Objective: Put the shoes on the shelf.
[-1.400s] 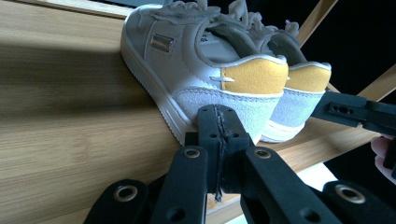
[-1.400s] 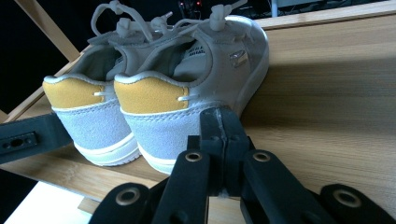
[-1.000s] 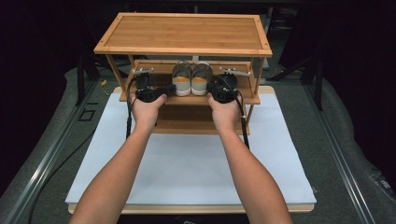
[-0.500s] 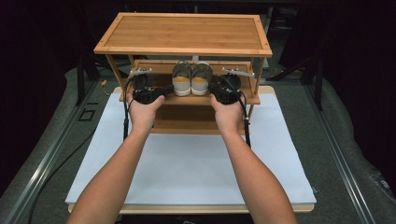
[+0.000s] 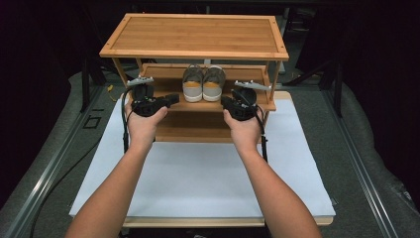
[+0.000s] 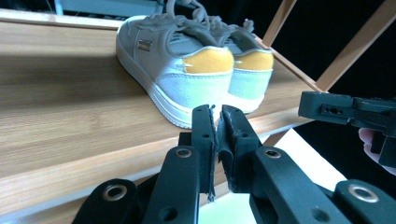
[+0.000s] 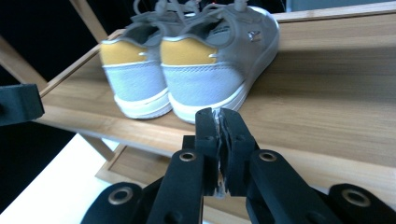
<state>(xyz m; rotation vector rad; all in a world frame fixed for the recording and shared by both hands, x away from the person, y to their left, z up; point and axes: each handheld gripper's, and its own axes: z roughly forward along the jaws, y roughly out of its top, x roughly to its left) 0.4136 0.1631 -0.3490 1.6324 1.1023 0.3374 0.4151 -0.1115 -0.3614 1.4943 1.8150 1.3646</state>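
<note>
Shoes (image 5: 203,84) sit beyond both closed jaws (nothing gripped).

left gripper (image 5: 171,98): black, grey three-cornered plate, black cable | right gripper (image 5: 224,101): black, round rivets, pad edges seemingly frayed | forearms: bare, no sleeves

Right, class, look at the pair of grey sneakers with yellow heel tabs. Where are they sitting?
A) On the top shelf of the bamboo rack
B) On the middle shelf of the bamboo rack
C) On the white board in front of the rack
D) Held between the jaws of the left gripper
B: the sneakers stand side by side, heels toward the person, on the middle shelf of the bamboo rack, below its top shelf.
</note>
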